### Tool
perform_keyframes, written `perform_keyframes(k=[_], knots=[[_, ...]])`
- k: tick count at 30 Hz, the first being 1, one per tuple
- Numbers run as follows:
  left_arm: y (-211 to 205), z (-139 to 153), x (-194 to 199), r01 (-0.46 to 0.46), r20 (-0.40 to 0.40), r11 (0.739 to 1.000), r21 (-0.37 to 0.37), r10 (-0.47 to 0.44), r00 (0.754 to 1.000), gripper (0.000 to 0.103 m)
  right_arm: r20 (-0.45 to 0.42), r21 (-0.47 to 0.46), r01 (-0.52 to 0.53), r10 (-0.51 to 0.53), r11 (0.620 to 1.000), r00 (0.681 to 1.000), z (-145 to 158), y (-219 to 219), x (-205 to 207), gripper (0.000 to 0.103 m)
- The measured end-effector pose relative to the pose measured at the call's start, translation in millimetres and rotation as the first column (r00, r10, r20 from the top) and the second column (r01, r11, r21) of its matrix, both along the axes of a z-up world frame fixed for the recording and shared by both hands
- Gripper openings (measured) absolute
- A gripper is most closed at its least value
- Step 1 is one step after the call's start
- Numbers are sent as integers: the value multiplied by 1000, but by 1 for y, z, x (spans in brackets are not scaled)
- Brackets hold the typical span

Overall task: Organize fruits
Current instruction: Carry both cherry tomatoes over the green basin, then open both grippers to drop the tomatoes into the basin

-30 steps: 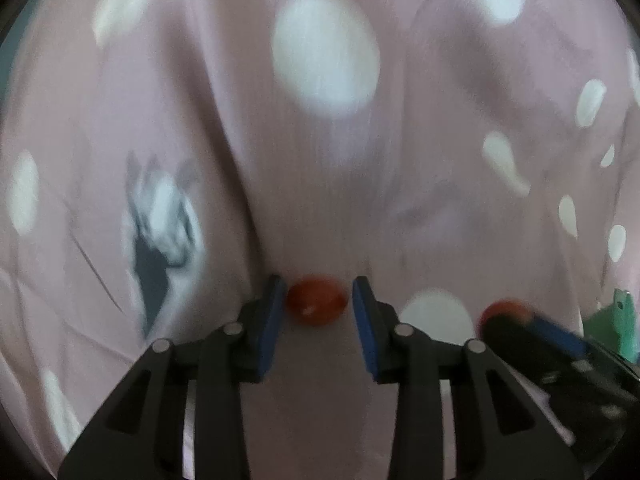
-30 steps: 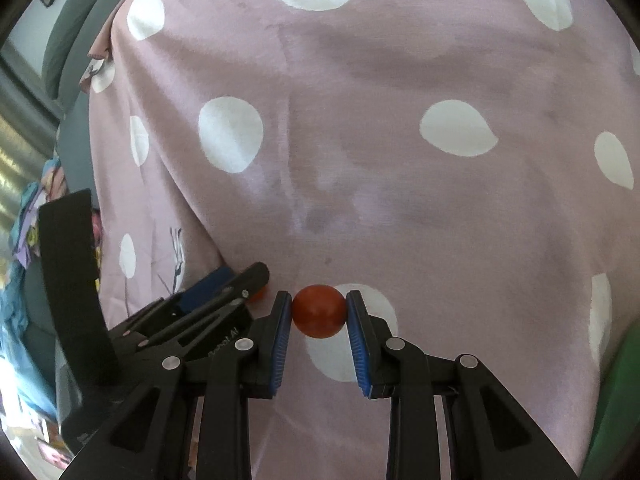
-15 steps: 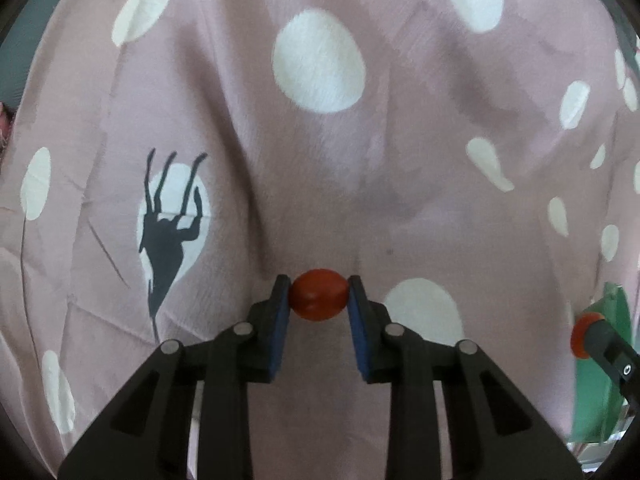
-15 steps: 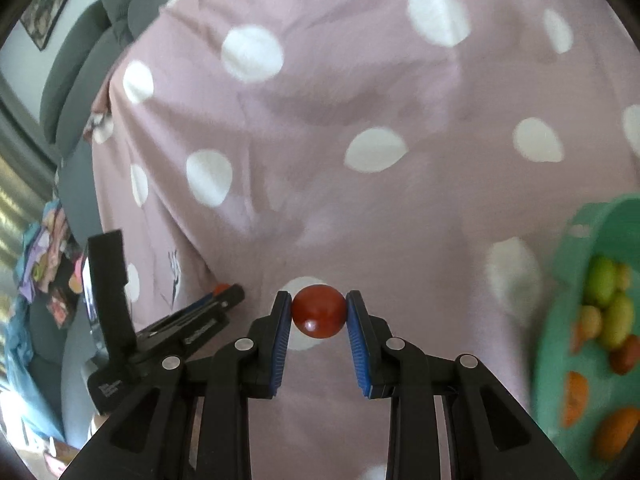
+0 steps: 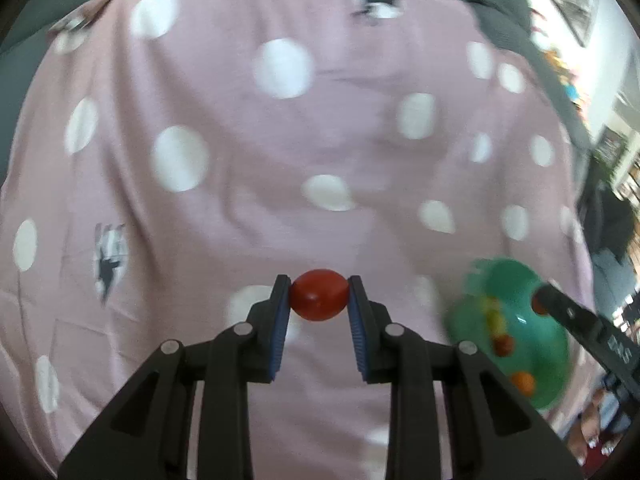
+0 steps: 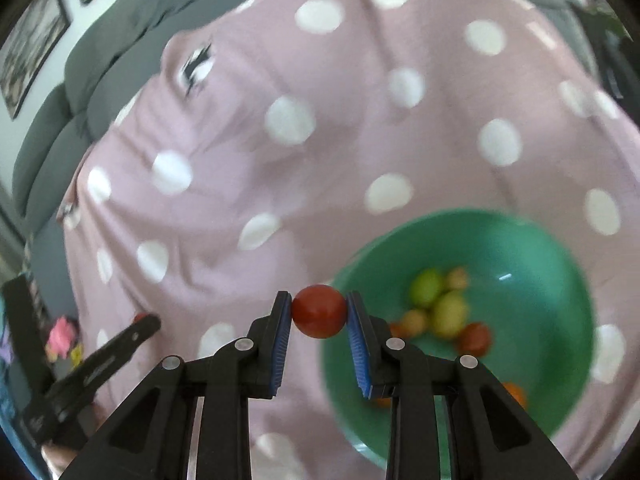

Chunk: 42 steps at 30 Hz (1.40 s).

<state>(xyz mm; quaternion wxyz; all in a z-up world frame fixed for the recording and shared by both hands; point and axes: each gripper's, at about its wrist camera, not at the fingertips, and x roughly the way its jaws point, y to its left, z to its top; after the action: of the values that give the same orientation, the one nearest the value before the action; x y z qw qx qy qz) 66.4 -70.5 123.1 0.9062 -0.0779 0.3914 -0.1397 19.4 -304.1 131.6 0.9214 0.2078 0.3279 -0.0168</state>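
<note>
My left gripper is shut on a red tomato and holds it above the pink spotted cloth. My right gripper is shut on a second red tomato, held over the left rim of the green bowl. The bowl holds several small green, orange and red fruits. The bowl also shows in the left wrist view at the right, with my right gripper's arm over it. My left gripper shows in the right wrist view at the lower left.
The cloth covers a grey sofa. Framed pictures hang on the wall behind. Coloured clutter lies at the lower left edge of the right wrist view.
Both grippers have lifted their tomatoes off the cloth. The right one has swung right to the bowl's rim; the left one has risen, and the bowl has come into its view.
</note>
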Motion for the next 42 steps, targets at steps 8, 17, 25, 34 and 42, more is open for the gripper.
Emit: perform_keyframes(k=[8, 17, 25, 34, 42], knots=[[-69, 25, -27, 148, 60, 989, -16, -147, 987, 28, 52, -87, 121, -116, 989, 992, 13, -31, -24, 30], [-131, 18, -37, 266, 35, 964, -6, -266, 963, 28, 43, -101, 184, -180, 978, 983, 8, -60, -36, 30], [-164, -1, -39, 316, -9, 949, 28, -315, 949, 28, -5, -76, 223, -224, 972, 975, -5, -82, -36, 30], [-178, -11, -38, 336, -16, 940, 56, -335, 942, 56, -39, -79, 217, -220, 973, 975, -10, -91, -34, 42], [-168, 0, -46, 306, 14, 948, 87, -308, 951, 84, -41, -103, 241, -246, 965, 968, -8, -92, -37, 53]])
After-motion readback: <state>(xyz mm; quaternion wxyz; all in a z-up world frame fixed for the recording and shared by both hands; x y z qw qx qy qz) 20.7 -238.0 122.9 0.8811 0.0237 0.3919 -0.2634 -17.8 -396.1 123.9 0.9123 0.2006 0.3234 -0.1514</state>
